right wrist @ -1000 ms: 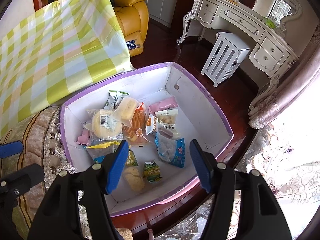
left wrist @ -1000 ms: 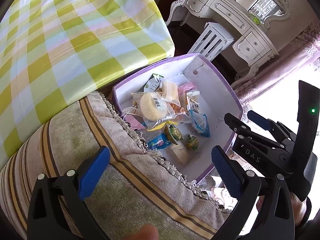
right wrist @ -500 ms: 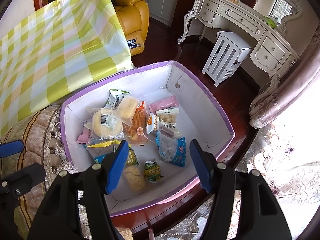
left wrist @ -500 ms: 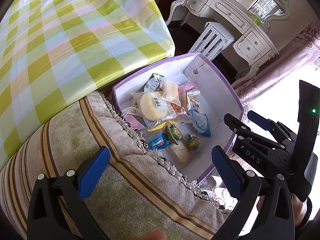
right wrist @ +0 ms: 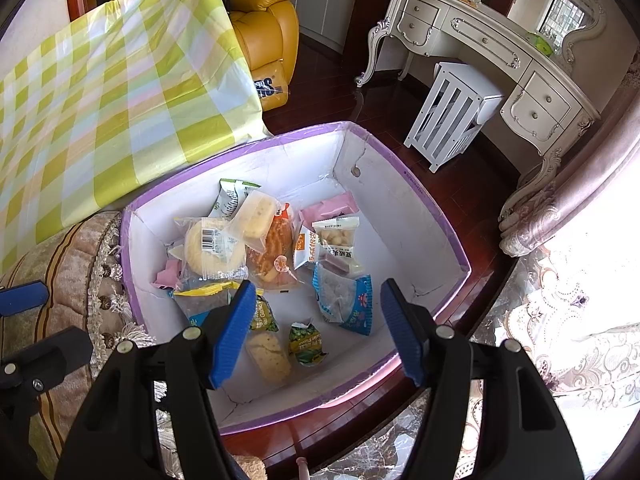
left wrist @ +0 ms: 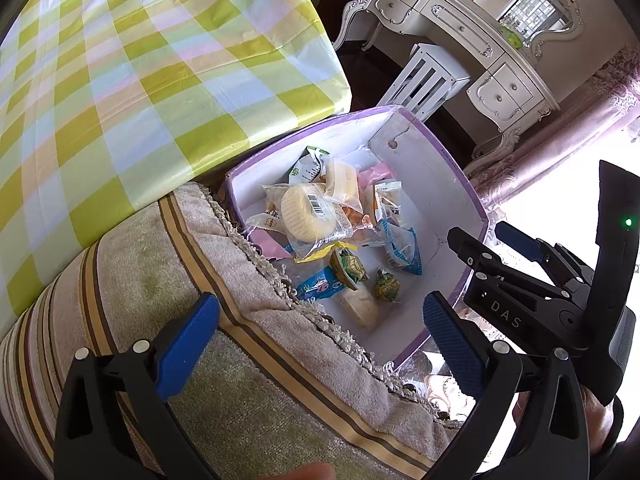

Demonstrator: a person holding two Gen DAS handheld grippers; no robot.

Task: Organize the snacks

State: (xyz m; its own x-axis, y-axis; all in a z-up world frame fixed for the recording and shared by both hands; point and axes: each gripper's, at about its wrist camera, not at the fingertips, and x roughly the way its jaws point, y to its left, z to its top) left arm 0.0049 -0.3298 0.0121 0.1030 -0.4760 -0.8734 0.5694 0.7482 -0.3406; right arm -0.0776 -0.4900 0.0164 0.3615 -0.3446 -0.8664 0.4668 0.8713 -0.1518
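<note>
Purple-rimmed box (right wrist: pixel 420 196) sits mid-frame in the right wrist view, white inside, holding wrapped snacks (right wrist: pixel 256 252) piled toward its left half. Right gripper (right wrist: pixel 316 328) hangs above the box's lower edge, fingers spread, nothing between them. Left gripper (left wrist: pixel 320 344) at lower frame over a striped cushion (left wrist: pixel 168 280), fingers wide apart, empty. Checked tablecloth (left wrist: pixel 140 60) upper left.

You had strong daylight from the right, where the curtain (right wrist: pixel 568 320) was washed out to near white. The tablecloth (left wrist: pixel 132 80) showed soft glare. Both views stayed sharp at centre, while straight lines bent and corners darkened at the edges.
</note>
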